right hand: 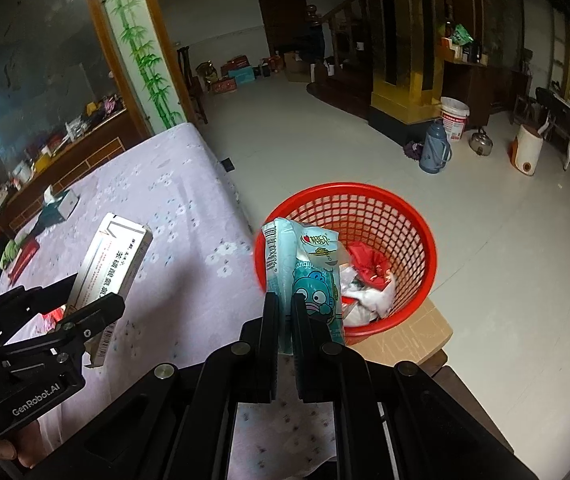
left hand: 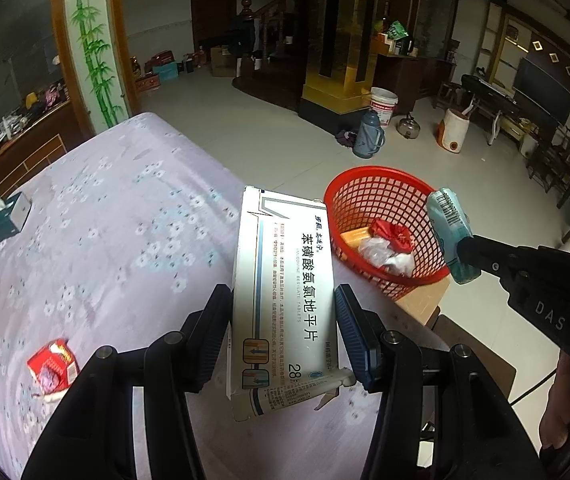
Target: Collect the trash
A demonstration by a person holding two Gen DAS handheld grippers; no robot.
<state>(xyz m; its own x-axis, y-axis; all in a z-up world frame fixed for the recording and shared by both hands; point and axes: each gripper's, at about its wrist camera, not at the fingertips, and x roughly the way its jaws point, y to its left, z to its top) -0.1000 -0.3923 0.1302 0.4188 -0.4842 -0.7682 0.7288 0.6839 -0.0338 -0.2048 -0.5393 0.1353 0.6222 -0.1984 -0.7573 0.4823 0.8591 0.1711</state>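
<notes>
the left claw [left hand: 283, 308] is closed on a white medicine box [left hand: 285, 288] above the tabletop [left hand: 105, 216], the right claw [right hand: 283, 308] pinches a blue snack wrapper [right hand: 309, 268] at the red basket's [right hand: 425, 240] near rim, so each should probably clear that rim before letting go.

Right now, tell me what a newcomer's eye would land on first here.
The bright red mesh basket stands out, on a small wooden stand by the table's edge, with crumpled trash inside. The right tongs hold a light blue cartoon wrapper near its rim. The left tongs grip a white tablet box above the lilac floral tablecloth.
</notes>
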